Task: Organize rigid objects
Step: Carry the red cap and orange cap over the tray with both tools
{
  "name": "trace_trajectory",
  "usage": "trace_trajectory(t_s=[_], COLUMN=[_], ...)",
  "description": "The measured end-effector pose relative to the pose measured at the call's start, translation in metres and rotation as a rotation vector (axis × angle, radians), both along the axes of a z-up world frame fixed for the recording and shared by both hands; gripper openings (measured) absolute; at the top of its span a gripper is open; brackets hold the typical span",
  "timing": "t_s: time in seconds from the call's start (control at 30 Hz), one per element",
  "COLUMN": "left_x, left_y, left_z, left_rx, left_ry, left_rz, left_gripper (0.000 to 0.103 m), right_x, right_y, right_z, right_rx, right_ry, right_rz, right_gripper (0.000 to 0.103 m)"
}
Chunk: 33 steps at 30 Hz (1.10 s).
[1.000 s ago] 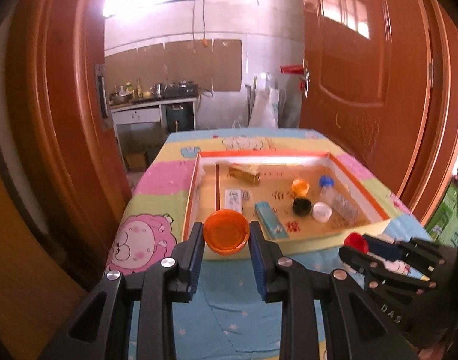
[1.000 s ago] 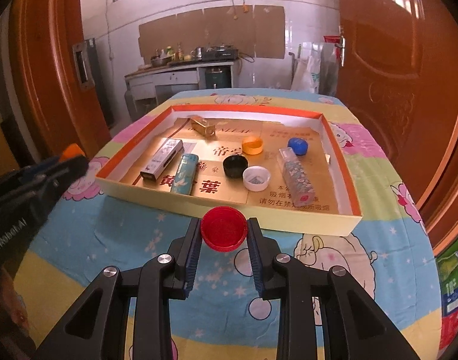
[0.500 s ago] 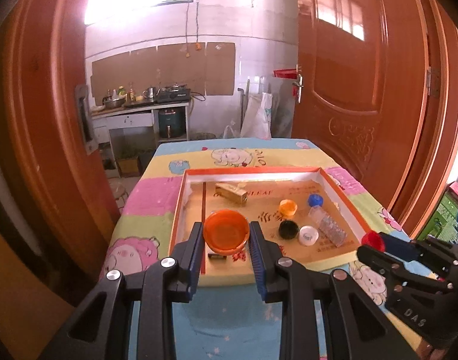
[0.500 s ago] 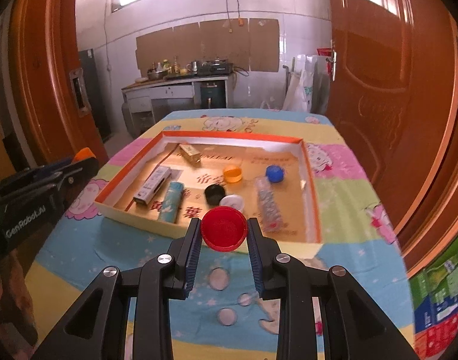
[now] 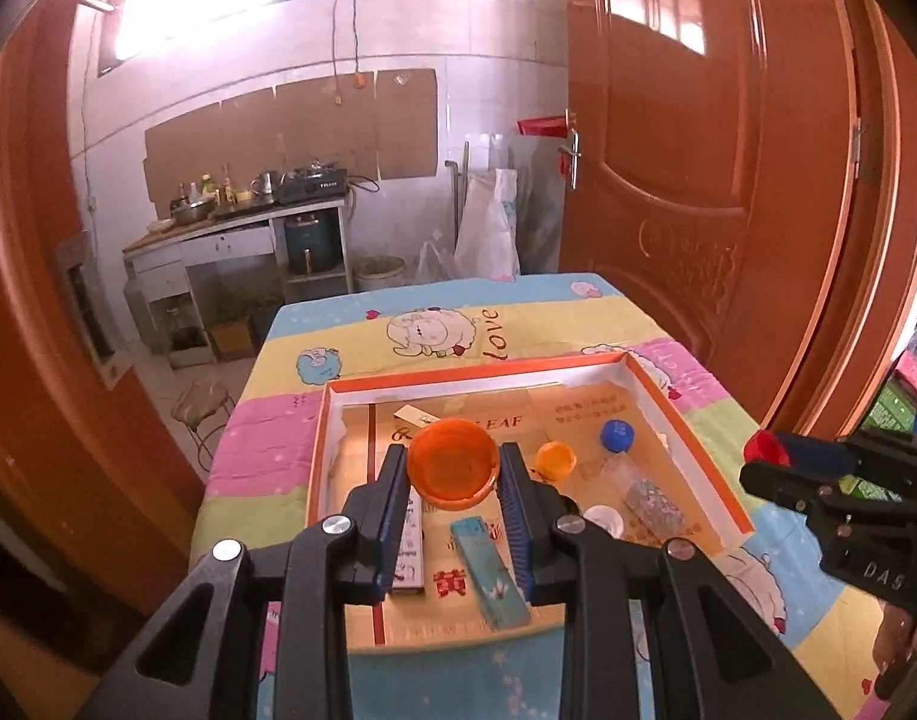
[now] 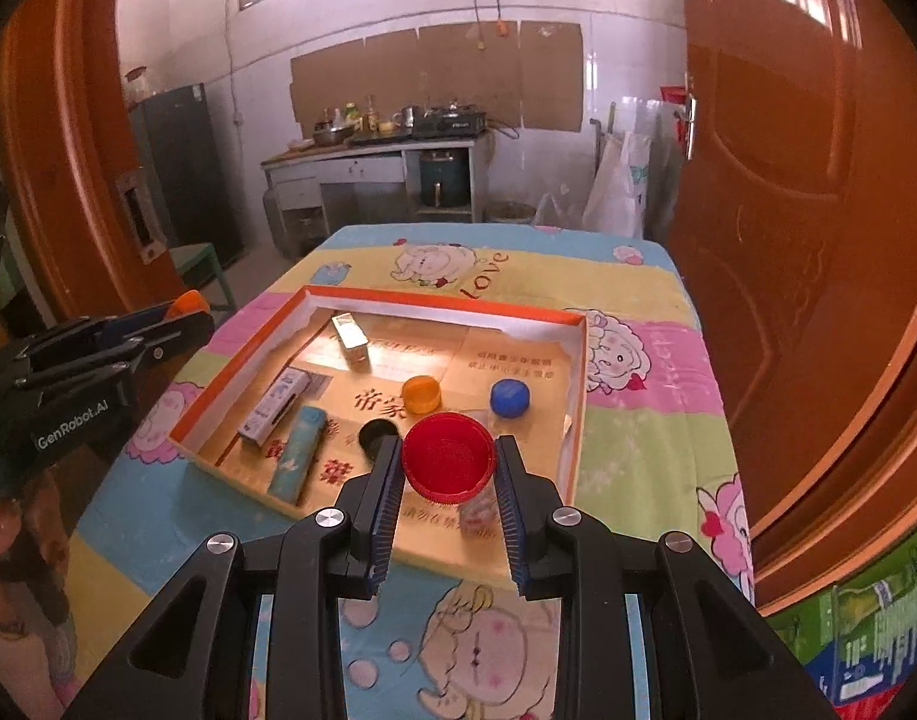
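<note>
My left gripper (image 5: 453,468) is shut on a large orange cap (image 5: 452,465), held high above the orange-rimmed tray (image 5: 317,438). My right gripper (image 6: 447,459) is shut on a red cap (image 6: 447,456), held above the tray's (image 6: 440,302) near right part. In the tray lie a small orange cap (image 6: 421,393), a blue cap (image 6: 509,397), a black cap (image 6: 374,433), a white cap (image 5: 602,521), a teal box (image 6: 296,453), a white box (image 6: 273,399), a gold box (image 6: 350,336) and a clear bottle (image 5: 644,487).
The tray sits on a table with a cartoon cloth (image 6: 644,396). Orange doors (image 6: 776,240) stand close on the right and left. A kitchen counter (image 6: 368,156) is behind. A green crate (image 6: 866,624) is at the floor on the right.
Both grippers have risen and moved forward over the tray, each still holding its cap. The view now looks down into the tray from higher up.
</note>
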State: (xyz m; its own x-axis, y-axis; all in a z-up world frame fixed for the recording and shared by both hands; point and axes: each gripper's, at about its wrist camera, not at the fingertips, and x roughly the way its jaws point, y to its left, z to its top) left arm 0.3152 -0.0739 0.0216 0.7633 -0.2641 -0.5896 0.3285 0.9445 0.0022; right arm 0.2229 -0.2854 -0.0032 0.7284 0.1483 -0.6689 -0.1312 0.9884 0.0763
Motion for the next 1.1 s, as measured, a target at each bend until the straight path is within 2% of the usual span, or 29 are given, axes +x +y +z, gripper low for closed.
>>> trace_trajectory(t_s=[0.5, 0.77, 0.93, 1.1], left_x=[0.055, 0.089, 0.107, 0.114], left_y=[-0.009, -0.017, -0.023, -0.031], left_z=[-0.020, -0.038, -0.059, -0.075], left_rx=[0.023, -0.029, -0.052, -0.022], left_ry=[0.058, 0.158, 0.249, 0.303], left_rz=[0.010, -0.038, -0.073, -0.097], left_gripper=[0.030, 0.030, 0.030, 0.030], right_x=[0.078, 0.125, 0.158, 0.179], right_y=[-0.015, -0.019, -0.015, -0.005], right_z=[0.001, -0.010, -0.028, -0.044], right_rx=[0.017, 0.043, 0.034, 0.017], right_ry=[0.016, 0.050, 0.102, 0.137], right_rz=[-0.008, -0.009, -0.036, -0.039], right_gripper=[0.031, 0.031, 0.031, 0.031])
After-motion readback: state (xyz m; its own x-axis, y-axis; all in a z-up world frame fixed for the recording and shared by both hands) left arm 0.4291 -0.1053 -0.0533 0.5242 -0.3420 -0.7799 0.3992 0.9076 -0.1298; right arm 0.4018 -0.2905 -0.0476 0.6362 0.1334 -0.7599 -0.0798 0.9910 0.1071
